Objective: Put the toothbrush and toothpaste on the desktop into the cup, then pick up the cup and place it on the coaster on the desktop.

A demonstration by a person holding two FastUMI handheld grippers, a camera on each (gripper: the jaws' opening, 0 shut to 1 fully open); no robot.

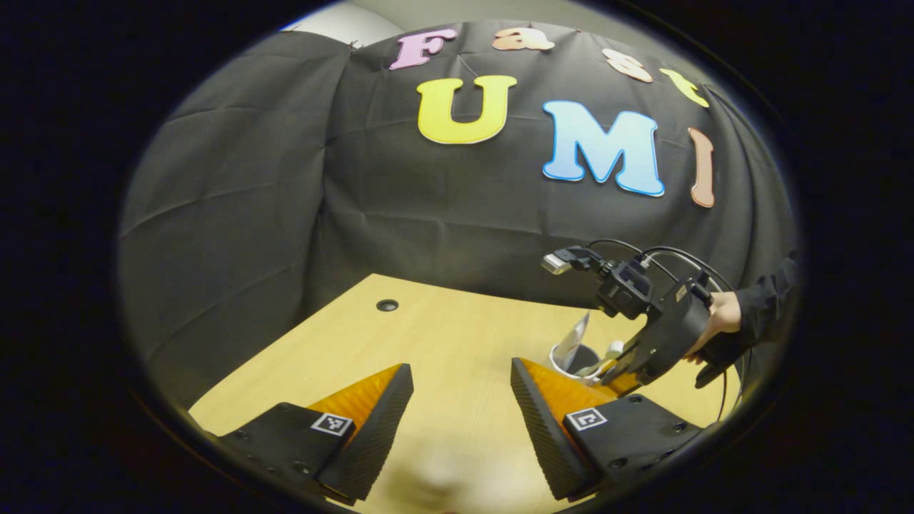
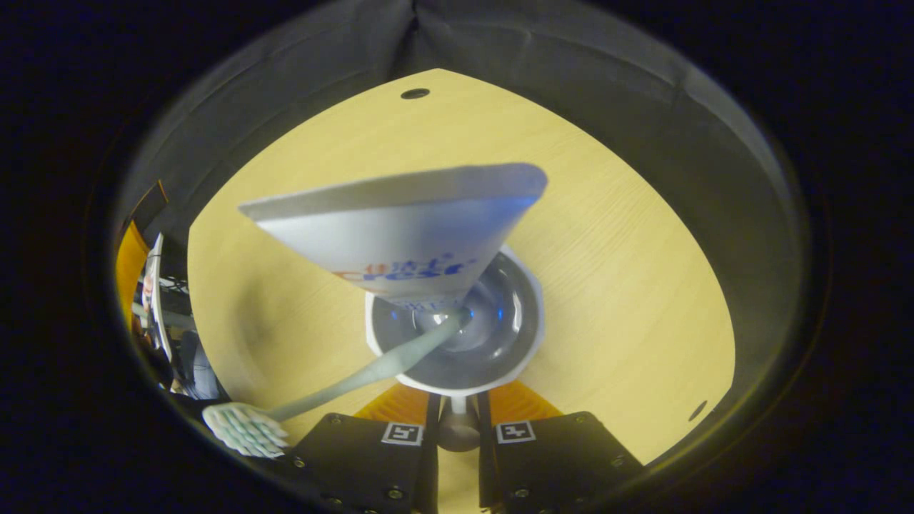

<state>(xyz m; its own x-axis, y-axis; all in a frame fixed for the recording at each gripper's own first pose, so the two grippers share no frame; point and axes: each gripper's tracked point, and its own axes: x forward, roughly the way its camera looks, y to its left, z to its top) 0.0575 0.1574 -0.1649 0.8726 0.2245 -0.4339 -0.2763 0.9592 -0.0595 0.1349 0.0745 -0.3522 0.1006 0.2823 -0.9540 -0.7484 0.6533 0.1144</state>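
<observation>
Close against the right gripper's lens, the right gripper (image 2: 457,421) has its fingers drawn nearly together on the handle of the cup (image 2: 500,335), which sits pinched in the narrow gap between them, so I judge the cup to be gripped by its handle. Just beyond the fingers the cup opens toward the camera, and both items are already inside it: the toothbrush (image 2: 371,371) leans out over the near rim with its bristled head down by the gripper body, and the toothpaste (image 2: 400,228) stands in the cup with its flat crimped end fanning wide above. Under the cup lies the bare wooden table (image 2: 628,285); whether the cup rests on it or is lifted off I cannot tell. In the left gripper view, the left gripper (image 1: 460,407) has its fingers spread wide apart with nothing between them, hovering over the table. Farther off in that view, a hand (image 1: 721,318) in a dark sleeve holds the right gripper at the cup. So the loading step looks done, and what is left, by my reading, is carrying the cup to the coaster and setting it down; no coaster can be made out.
</observation>
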